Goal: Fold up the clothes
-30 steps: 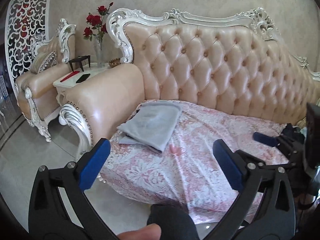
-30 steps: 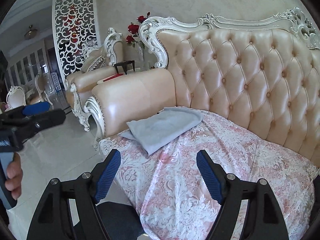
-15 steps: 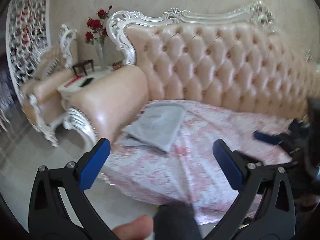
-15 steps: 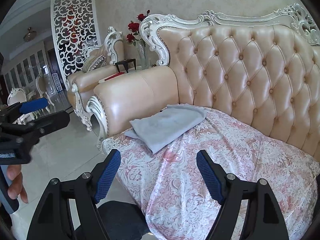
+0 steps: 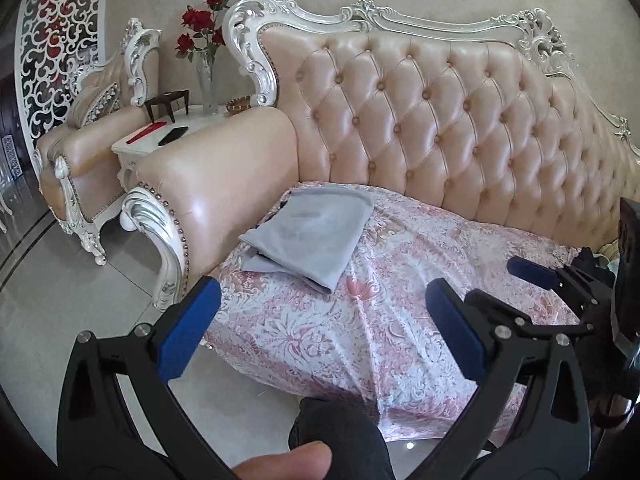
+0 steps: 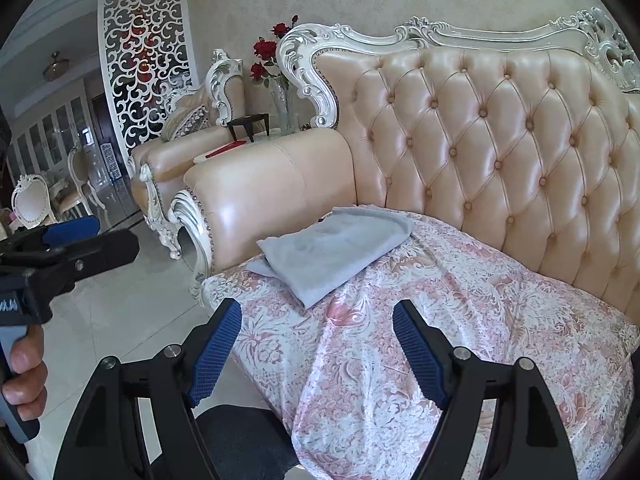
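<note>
Sofa [image 5: 440,128] seat under pink floral cover [image 6: 420,340]. 1 grey garment [image 5: 312,236] lies folded flat at the armrest end: looks done, no other clothes in view. Left gripper [image 5: 320,332] and right gripper [image 6: 318,344] both spread, empty, well short of it.

One light grey garment [image 5: 310,234] lies folded into a flat, roughly rectangular stack. It rests on the pink-and-white floral cover [image 5: 392,320] at the seat's left end, just beside the sofa armrest [image 5: 224,184]. A lower layer protrudes slightly at its front-left corner; surface smooth.
</note>
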A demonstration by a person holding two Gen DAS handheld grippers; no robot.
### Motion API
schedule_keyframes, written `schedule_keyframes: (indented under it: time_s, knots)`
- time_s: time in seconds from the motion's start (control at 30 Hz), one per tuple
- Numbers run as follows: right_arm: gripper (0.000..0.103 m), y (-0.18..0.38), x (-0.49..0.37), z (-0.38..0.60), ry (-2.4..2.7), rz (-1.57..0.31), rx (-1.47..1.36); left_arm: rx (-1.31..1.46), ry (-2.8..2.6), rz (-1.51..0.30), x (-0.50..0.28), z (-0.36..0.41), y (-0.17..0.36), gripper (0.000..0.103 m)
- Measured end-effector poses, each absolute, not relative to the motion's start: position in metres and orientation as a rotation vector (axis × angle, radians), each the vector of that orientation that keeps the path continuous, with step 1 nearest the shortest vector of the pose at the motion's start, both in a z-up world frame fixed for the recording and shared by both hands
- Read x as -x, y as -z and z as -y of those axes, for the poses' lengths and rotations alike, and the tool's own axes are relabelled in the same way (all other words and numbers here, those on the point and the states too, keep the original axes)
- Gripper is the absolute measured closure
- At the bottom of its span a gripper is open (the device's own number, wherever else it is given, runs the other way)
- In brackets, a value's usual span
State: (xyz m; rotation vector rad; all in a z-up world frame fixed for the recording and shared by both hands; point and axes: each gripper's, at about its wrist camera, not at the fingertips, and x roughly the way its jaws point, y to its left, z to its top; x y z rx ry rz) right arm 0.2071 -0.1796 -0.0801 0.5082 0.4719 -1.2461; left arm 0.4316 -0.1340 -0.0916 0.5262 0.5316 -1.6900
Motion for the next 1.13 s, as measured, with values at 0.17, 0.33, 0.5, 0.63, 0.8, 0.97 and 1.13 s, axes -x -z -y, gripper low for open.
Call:
schedule_keyframes:
  time_s: [0.17,0.33,0.5,0.63,0.8,0.97,1.13]
  knots:
    - [0.024,0.079,-0.204,0.183,1.237,-0.457,-0.517,-0.535,1.697,-0.515,-0.427,0.135,0.092,0.001]
    - [0.024,0.08,-0.202,0.185,1.233,-0.459,-0.522,-0.535,1.67,-0.496,-0.425,0.137,0.091,0.001]
    - [0.024,0.082,-0.201,0.187,1.23,-0.464,-0.529,-0.521,1.685,-0.46,-0.423,0.134,0.091,0.001]
    - [0.024,0.084,-0.2,0.188,1.227,-0.468,-0.535,-0.525,1.687,-0.439,-0.42,0.134,0.091,0.001]
    - [0.024,0.087,-0.199,0.188,1.224,-0.472,-0.539,-0.529,1.692,-0.452,-0.419,0.134,0.092,0.001]
    - [0.024,0.088,-0.199,0.188,1.223,-0.473,-0.54,-0.531,1.699,-0.472,-0.418,0.135,0.091,0.001]
    - [0.024,0.087,-0.199,0.188,1.219,-0.471,-0.542,-0.533,1.712,-0.473,-0.417,0.134,0.089,0.001]
